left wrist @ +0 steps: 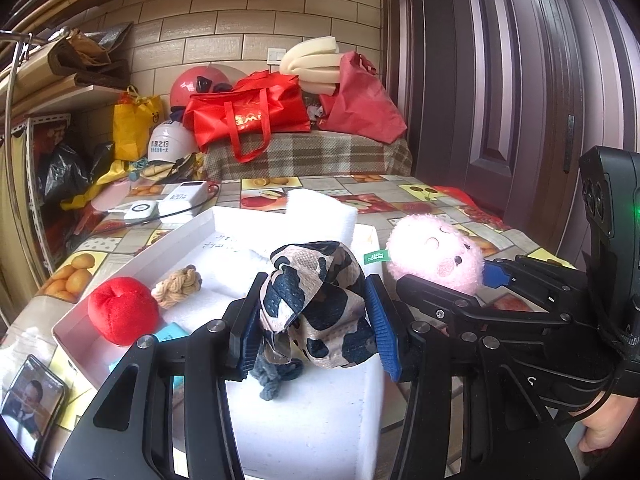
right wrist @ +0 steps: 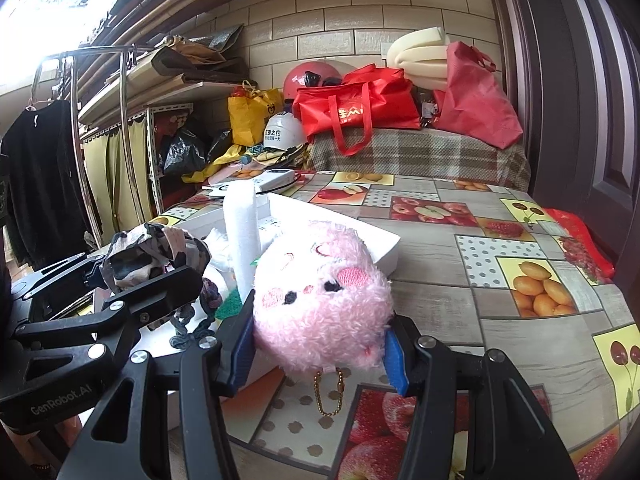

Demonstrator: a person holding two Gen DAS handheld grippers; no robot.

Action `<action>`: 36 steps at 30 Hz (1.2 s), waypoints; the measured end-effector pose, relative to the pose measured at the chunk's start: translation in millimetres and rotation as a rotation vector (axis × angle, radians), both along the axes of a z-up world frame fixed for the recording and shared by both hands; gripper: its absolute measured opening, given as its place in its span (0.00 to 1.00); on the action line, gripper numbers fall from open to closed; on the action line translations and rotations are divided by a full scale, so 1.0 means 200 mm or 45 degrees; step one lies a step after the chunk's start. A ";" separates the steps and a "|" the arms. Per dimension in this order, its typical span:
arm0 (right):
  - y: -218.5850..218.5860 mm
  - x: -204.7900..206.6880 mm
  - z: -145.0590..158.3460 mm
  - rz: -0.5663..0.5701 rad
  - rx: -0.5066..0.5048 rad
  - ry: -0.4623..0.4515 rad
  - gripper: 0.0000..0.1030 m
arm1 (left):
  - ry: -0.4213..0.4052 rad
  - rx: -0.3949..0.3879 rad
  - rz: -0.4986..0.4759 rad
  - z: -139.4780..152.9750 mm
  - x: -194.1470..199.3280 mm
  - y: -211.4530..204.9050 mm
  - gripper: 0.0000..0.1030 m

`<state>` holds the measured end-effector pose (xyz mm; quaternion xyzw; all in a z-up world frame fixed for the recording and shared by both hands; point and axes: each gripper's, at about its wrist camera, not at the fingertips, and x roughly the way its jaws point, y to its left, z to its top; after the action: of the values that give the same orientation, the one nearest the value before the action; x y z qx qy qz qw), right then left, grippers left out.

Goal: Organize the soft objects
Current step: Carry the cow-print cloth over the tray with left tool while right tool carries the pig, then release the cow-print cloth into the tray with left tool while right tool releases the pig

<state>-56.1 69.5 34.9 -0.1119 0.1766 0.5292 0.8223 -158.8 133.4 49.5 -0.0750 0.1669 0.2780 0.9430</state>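
Over the fruit-print tablecloth (right wrist: 460,272), beside the white tray (left wrist: 132,256):

Left gripper (left wrist: 316,320): jaws clamped on the patterned cloth bundle (left wrist: 316,300), blue pads pressing its two sides; it hangs above a white foam block (left wrist: 312,412).

Patterned cloth bundle: crumpled thin fabric, black and pale blotches, with a dark knotted cord (left wrist: 276,380) dangling below. Likely very light and limp; it will sag and could shed a fold, so the bunched middle is the place to pinch, as now.

Right gripper (right wrist: 320,340): jaws closed on the pink plush ball (right wrist: 320,296), held just above the tablecloth near the tray's corner.

Pink plush ball: fluffy, round, embroidered face, small gold bead chain (right wrist: 330,392) hanging underneath. Judged light and squashy; the fur may slip a little, so a grip across the widest part seems safest.

Already in the tray: red plush apple (left wrist: 120,310), small tan knotted toy (left wrist: 178,286), upright white foam piece (left wrist: 320,212).

Handling risk: low; nothing here looks fragile, though the chain and the cord could snag on the tray rim.
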 end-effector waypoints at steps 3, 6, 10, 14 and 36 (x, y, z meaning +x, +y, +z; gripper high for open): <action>0.03 -0.01 0.00 0.013 -0.004 0.002 0.52 | 0.005 0.026 0.023 0.00 -0.01 0.01 0.46; 0.05 -0.02 0.00 0.025 -0.010 0.004 0.52 | 0.003 0.010 0.038 0.00 -0.03 0.04 0.46; 0.10 -0.02 -0.01 0.042 -0.025 0.006 0.52 | 0.004 0.006 0.060 -0.01 -0.04 0.08 0.46; 0.15 -0.04 -0.01 0.062 -0.049 -0.003 0.52 | 0.007 -0.006 0.089 -0.01 -0.06 0.13 0.46; 0.35 -0.02 -0.03 0.123 -0.115 0.050 0.52 | 0.029 -0.128 0.320 -0.06 -0.12 0.52 0.46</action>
<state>-59.3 140.1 28.3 -0.1469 0.2110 0.5618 0.7863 -183.7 236.7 38.1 -0.1392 0.1806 0.3859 0.8939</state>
